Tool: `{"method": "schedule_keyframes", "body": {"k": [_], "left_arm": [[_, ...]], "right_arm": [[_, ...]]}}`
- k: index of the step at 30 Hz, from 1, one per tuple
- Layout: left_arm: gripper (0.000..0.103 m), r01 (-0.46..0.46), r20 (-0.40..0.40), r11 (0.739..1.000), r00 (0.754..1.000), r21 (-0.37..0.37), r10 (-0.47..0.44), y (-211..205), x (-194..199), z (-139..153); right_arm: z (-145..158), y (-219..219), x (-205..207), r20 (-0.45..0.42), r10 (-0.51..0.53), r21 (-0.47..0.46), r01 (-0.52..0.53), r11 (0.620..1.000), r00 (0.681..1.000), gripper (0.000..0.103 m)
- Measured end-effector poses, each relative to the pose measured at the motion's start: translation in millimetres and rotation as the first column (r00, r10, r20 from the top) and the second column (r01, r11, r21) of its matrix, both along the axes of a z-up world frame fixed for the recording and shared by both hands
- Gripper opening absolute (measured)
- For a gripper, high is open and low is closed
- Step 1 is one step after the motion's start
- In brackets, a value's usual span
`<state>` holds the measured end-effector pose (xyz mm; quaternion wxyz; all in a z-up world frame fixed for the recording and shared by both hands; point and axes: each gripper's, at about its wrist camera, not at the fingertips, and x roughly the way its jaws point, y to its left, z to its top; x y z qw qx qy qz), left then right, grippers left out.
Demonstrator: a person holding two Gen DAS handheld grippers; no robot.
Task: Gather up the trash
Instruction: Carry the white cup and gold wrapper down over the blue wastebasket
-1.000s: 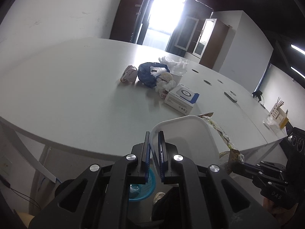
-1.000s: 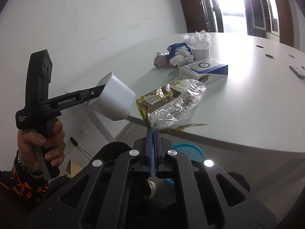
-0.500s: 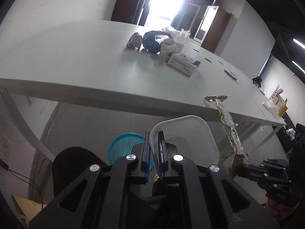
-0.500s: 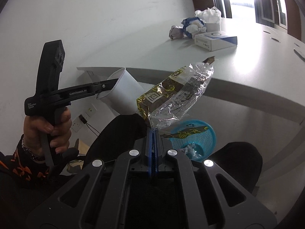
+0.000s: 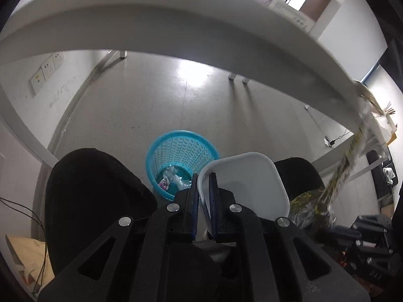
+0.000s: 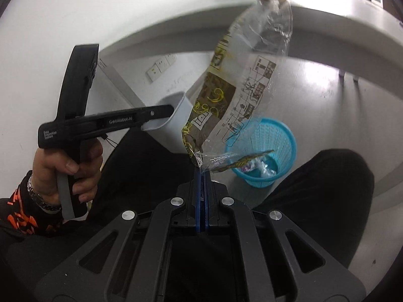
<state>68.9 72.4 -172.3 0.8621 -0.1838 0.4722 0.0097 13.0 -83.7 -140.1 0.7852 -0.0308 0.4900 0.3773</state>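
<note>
Now both cameras look under the white surface (image 5: 176,32) rather than across its top, as they did a moment ago; you have lowered both tools and tipped them toward the floor, so the haul is nearly at the bin.

At the left of the right wrist view, your left hand (image 6: 68,166) grips the left hand-held gripper (image 6: 161,112), whose jaws are pinched narrowly on the rim of the white cup (image 6: 173,123). In the left wrist view that cup (image 5: 246,183) sits at centre frame, its wall clamped between the blue pads, held above and just right of the blue basket (image 5: 181,161).

Further right, the right hand-held gripper (image 6: 202,176) has its jaws fully together on the crimped bottom edge of the clear-and-brown plastic wrapper (image 6: 241,80), which stands up from the pads and leans to the upper right, its top blurred. In the left wrist view the wrapper (image 5: 352,156) shows as a streak along the right edge.

The basket (image 6: 264,156) stands on the floor at centre right of the right wrist view, between your knees, with some scraps already in it. A second ago it was barely visible; now its mouth faces both tools. My reading is that both pieces need to travel a little further before you let go. More litter remains piled on the surface, at the upper edge of both views.
</note>
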Motion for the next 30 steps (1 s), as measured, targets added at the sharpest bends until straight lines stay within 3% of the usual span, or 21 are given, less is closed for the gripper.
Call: {"method": "schedule_keyframes", "body": {"k": [9, 13, 18, 22, 26, 30], "left_arm": [[0.007, -0.036, -0.092, 0.999, 0.995, 0.022, 0.038, 11, 36, -48], [0.007, -0.078, -0.134, 0.997, 0.988, 0.0, 0.077, 23, 51, -71], [0.007, -0.105, -0.174, 0.994, 0.979, 0.041, 0.11, 26, 69, -96], [0.007, -0.127, -0.225, 0.992, 0.966, 0.025, 0.13, 31, 86, -118], [0.007, -0.132, -0.241, 0.991, 0.961, 0.025, 0.134, 32, 100, -129], [0.007, -0.128, -0.261, 0.991, 0.957, 0.027, 0.131, 31, 110, -138]], "right_arm": [[-60, 17, 37, -0.16, -0.02, -0.038, 0.014, 0.999, 0.987, 0.002], [-77, 26, 54, -0.174, -0.041, -0.079, 0.028, 0.996, 0.984, 0.002], [-106, 39, 72, -0.197, -0.07, -0.142, 0.042, 0.989, 0.978, 0.002], [-129, 52, 91, -0.245, -0.085, -0.183, 0.04, 0.982, 0.966, 0.002], [-144, 59, 106, -0.246, -0.095, -0.22, 0.04, 0.975, 0.964, 0.002], [-160, 63, 126, -0.304, -0.128, -0.23, 0.058, 0.972, 0.944, 0.002]]}}
